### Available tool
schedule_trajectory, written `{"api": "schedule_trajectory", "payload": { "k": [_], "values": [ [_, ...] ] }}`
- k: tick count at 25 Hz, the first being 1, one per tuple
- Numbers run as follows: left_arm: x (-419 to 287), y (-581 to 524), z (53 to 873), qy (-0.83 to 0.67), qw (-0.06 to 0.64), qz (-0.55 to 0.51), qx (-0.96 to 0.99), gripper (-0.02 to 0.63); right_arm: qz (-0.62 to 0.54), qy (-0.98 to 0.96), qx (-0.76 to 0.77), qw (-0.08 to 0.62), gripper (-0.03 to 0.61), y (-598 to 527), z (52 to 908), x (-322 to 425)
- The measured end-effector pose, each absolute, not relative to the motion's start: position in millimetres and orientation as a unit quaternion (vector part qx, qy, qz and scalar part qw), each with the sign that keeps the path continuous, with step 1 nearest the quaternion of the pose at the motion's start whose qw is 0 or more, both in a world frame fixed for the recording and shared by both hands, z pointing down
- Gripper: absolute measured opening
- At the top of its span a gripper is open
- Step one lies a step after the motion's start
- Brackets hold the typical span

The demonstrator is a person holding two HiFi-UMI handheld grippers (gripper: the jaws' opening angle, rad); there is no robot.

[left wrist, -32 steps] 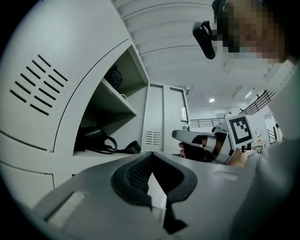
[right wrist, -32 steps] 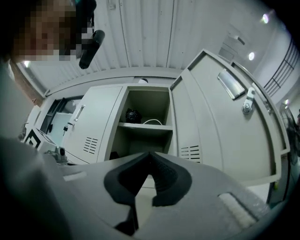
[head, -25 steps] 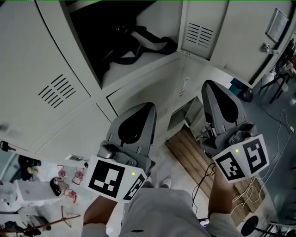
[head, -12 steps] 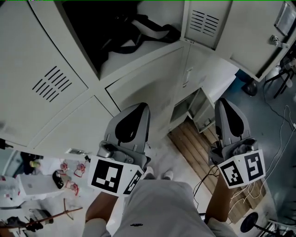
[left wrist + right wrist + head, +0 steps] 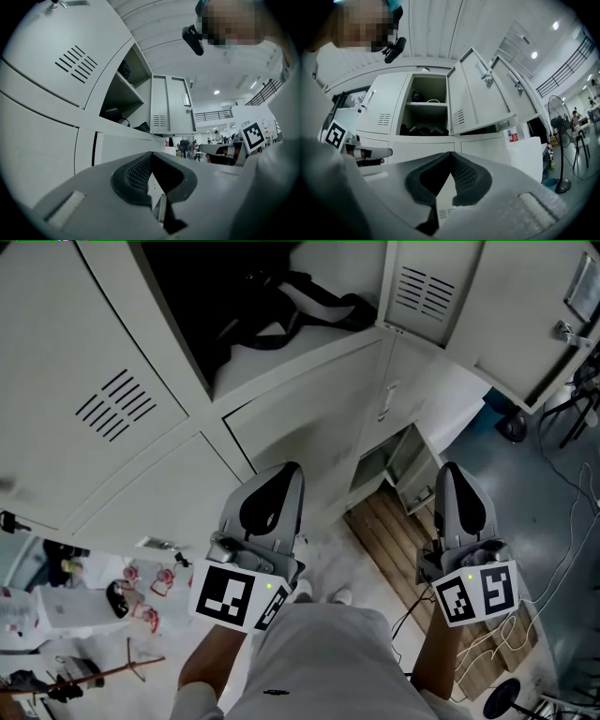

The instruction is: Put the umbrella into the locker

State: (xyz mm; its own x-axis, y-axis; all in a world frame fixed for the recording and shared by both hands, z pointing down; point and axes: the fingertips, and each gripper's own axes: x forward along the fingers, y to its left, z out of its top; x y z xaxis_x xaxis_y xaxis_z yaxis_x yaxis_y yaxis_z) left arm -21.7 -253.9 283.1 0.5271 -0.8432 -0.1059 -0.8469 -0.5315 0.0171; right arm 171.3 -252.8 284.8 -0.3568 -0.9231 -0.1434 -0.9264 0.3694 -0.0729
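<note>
Head view: the left gripper (image 5: pixel 284 472) and right gripper (image 5: pixel 452 472) are hanging clenched and empty below the open locker (image 5: pixel 333 261). A dark strapped bundle (image 5: pixel 314 307) (whether it is the umbrella, I cannot tell) is lying near the front edge of its shelf (image 5: pixel 291 348).

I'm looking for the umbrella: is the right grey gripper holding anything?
No, the right grey gripper has its jaws shut together with nothing between them.

- Wooden pallet (image 5: pixel 398 554) lying flat on the floor.
- White cables (image 5: pixel 497 638) looped over the pallet's near end.
- Standing fan (image 5: pixel 554 110) at far right.
- Small red-and-white items (image 5: pixel 150 596) scattered at lower left.
</note>
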Motion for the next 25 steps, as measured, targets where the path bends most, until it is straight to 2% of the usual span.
{"api": "schedule_trajectory", "payload": {
  "k": [9, 25],
  "values": [
    [-27, -255, 295, 0.495, 0.006, 0.055, -0.867, 0.017, 0.012, 0.827, -0.558, 0.059, -0.008, -258, 306, 160],
    [-26, -253, 302, 0.505, -0.001, 0.058, -0.861, 0.017, 0.006, 0.840, -0.538, 0.067, -0.008, -267, 306, 144]
  ]
}}
